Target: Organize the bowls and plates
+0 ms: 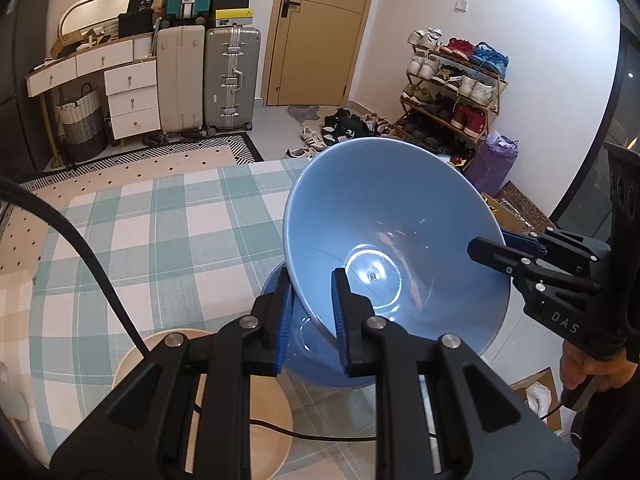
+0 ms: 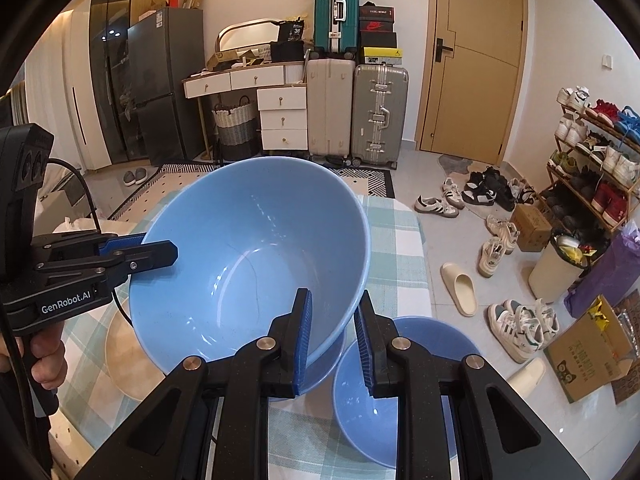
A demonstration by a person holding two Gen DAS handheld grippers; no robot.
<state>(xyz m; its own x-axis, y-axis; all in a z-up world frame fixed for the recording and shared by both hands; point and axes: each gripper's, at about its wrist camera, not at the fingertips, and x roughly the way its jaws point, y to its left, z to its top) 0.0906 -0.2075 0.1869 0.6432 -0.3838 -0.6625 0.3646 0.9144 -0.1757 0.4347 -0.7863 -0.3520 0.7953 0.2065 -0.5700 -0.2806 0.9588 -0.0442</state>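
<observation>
The left gripper (image 1: 312, 312) is clamped tight on the near rim of a large, glossy light-blue bowl (image 1: 392, 240), one blue-padded finger inside the wall and one outside. The right gripper (image 2: 334, 336) pinches the opposite rim the same way, so the bowl hangs tilted between the two, its mouth turned up and away from them. Just below the held bowl and the left gripper's fingers sits a second light-blue bowl (image 2: 400, 396), upright on the table covered by a teal-and-white checked cloth (image 1: 168, 232). In the right wrist view this lower bowl lies under and slightly right of the right gripper's fingertips. A round pale wooden plate (image 1: 264, 420) rests on the cloth beneath the left gripper's body, left of both bowls.
</observation>
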